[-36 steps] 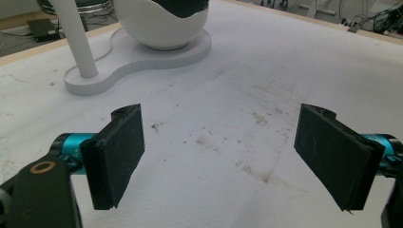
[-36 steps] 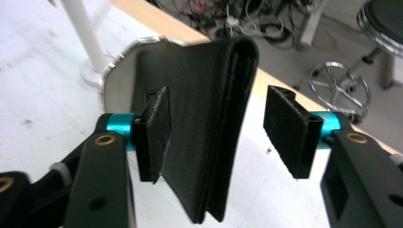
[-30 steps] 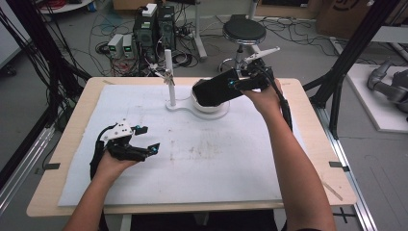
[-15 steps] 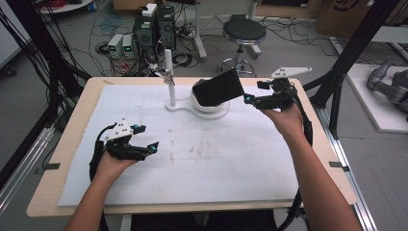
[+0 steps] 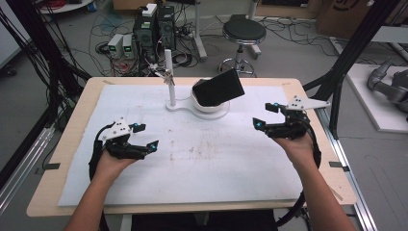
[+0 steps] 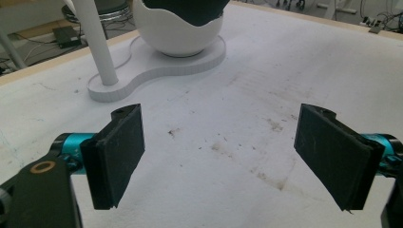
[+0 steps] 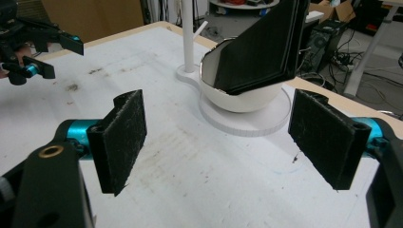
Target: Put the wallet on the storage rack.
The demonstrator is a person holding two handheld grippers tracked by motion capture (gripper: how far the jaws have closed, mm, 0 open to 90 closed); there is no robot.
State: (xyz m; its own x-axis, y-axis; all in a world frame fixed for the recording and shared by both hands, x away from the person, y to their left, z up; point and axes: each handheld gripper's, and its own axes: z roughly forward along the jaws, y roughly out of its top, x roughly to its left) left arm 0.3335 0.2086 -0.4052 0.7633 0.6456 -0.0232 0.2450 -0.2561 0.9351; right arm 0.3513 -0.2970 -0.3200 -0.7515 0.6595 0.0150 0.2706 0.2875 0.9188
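Observation:
A white stand [image 5: 179,106] at the table's far middle carries an upright post [image 5: 169,77] and a bowl [image 5: 208,107]. A flat black pouch [image 5: 219,88] leans tilted in the bowl, with nothing gripping it. My right gripper [image 5: 263,115] hovers to the right of the bowl; its jaws have just been opening and stand open with nothing between them. In the right gripper view [image 7: 218,142] the pouch [image 7: 259,47] and bowl [image 7: 237,97] lie ahead. My left gripper [image 5: 146,135] rests open on the white mat at the left, empty in its own view [image 6: 218,156].
A white mat [image 5: 202,159] covers the wooden table [image 5: 308,96]. Something small and metallic [image 5: 161,74] hangs from the post. Behind the table stand a stool [image 5: 244,31], computer cases [image 5: 154,26] and cables. A black frame strut [image 5: 346,62] rises at the right.
The right gripper was at the black pouch in the bowl; it let go and drew back to the right and nearer. The pouch stayed leaning in the bowl. The left gripper kept still.

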